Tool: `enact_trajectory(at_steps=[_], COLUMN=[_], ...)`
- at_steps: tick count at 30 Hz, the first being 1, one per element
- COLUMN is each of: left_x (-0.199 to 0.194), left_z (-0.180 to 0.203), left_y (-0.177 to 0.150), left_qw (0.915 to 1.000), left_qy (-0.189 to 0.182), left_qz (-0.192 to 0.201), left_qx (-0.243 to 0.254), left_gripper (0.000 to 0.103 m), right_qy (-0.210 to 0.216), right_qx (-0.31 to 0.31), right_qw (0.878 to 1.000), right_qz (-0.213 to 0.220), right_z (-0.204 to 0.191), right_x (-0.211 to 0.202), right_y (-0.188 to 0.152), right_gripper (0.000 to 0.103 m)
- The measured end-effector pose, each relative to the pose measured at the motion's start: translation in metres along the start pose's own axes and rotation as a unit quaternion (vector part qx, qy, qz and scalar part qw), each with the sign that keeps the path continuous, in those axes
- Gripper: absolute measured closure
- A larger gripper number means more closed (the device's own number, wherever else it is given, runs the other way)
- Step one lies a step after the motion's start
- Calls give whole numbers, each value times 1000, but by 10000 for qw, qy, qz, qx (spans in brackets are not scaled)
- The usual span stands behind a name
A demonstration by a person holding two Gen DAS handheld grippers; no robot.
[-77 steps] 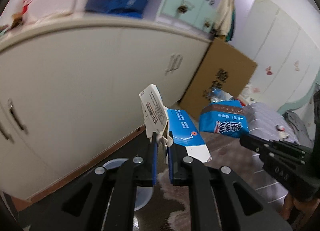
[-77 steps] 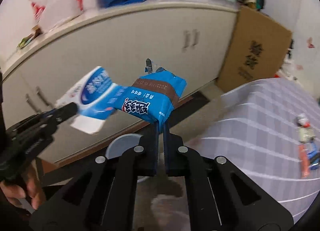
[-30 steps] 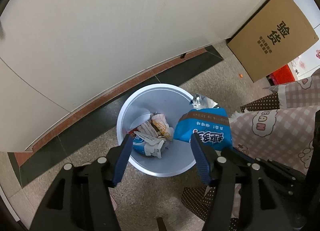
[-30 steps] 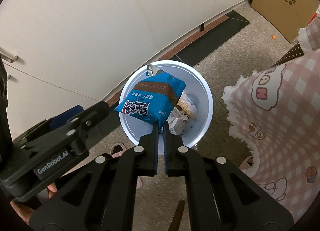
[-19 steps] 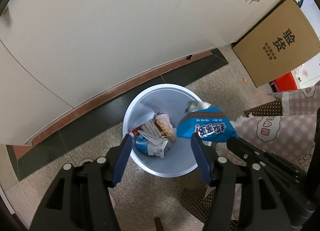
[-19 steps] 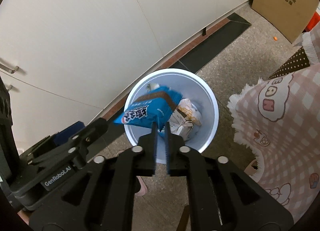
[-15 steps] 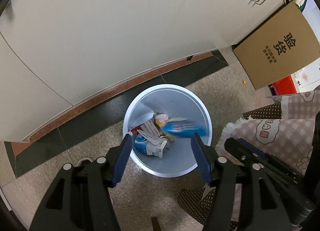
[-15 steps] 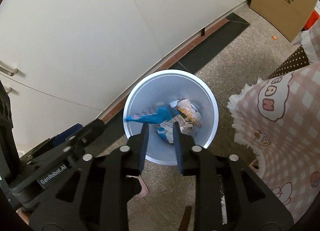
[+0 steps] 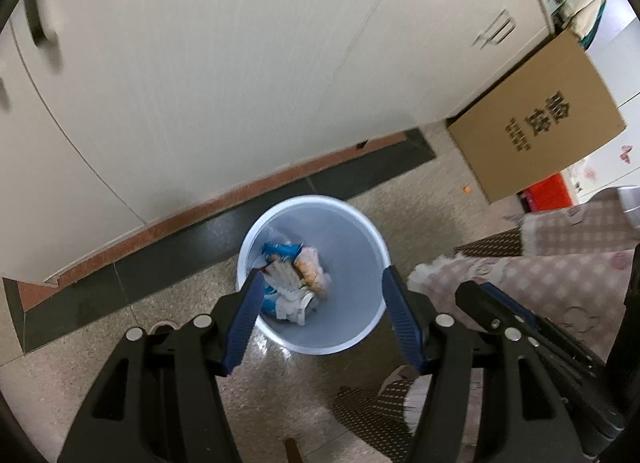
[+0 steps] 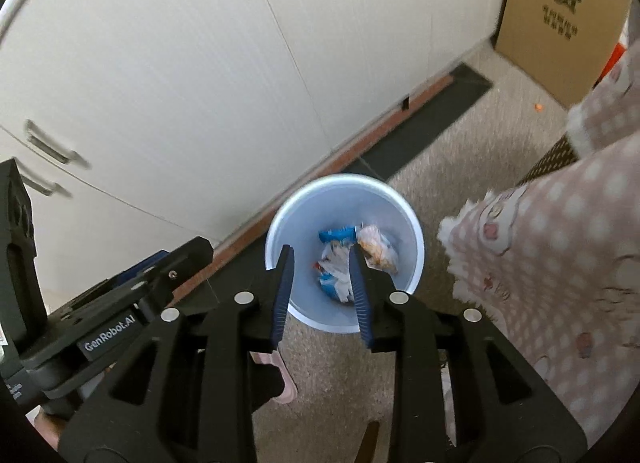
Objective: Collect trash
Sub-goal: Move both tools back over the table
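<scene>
A pale blue trash bin (image 9: 356,247) stands on the floor by the cupboard, seen from above in both views. Inside lie a blue snack bag (image 9: 280,250), a white and blue carton (image 9: 282,287) and an orange-white wrapper (image 9: 310,269). My left gripper (image 9: 323,273) hangs open above the bin with nothing between its fingers. My right gripper (image 10: 320,249) is also over the bin (image 10: 408,263). Its jaws are opening, and they hold nothing. The snack bag (image 10: 338,234) lies at the bottom beside the carton (image 10: 334,281).
White cupboard doors (image 9: 240,83) rise right behind the bin. A cardboard box (image 9: 536,123) leans at the right. Pink checked fabric (image 10: 560,243) fills the right side. A pink slipper (image 10: 286,387) is on the speckled floor below the bin.
The right gripper's jaws parted and the blue snack bag fell into the bin. Both grippers have risen, so the bin looks smaller. The carton left the left gripper earlier and lies in the bin.
</scene>
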State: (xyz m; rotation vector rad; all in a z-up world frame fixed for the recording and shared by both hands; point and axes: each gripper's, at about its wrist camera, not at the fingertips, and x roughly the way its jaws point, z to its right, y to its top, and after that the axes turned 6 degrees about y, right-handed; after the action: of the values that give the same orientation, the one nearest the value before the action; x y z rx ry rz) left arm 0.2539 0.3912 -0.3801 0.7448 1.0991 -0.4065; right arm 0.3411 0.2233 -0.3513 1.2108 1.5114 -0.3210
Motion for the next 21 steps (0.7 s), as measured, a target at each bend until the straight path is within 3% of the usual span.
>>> enact_trajectory(at_steps=[7, 9, 10, 13, 16, 21], left_x=[-103, -131, -145, -188, -213, -235], left_z=[29, 41, 47, 77, 109, 191], left_y=[3, 2, 1, -5, -12, -32], left_qw=[9944, 9911, 9890, 9813, 9767, 9710], left_qy=[-309, -410, -455, -660, -854, -901], left_qz=[1010, 1266, 1403, 1802, 1932, 1839], left_qx=[40, 71, 85, 133, 368, 1234], left_gripper=[39, 38, 37, 34, 32, 30], right_qy=[47, 94, 76, 135, 109, -132], right_qx=[-279, -293, -300, -298, -241, 34], right_qw=[9927, 9889, 9867, 9790, 9714, 9610], right_qz=[1172, 1456, 1594, 2014, 2358, 2762], right_z=[-29, -32, -32, -27, -12, 40], right_x=[-116, -148, -165, -216, -263, -332], right_y=[8, 8, 7, 1, -8, -26], right_gripper=[74, 66, 57, 57, 55, 51])
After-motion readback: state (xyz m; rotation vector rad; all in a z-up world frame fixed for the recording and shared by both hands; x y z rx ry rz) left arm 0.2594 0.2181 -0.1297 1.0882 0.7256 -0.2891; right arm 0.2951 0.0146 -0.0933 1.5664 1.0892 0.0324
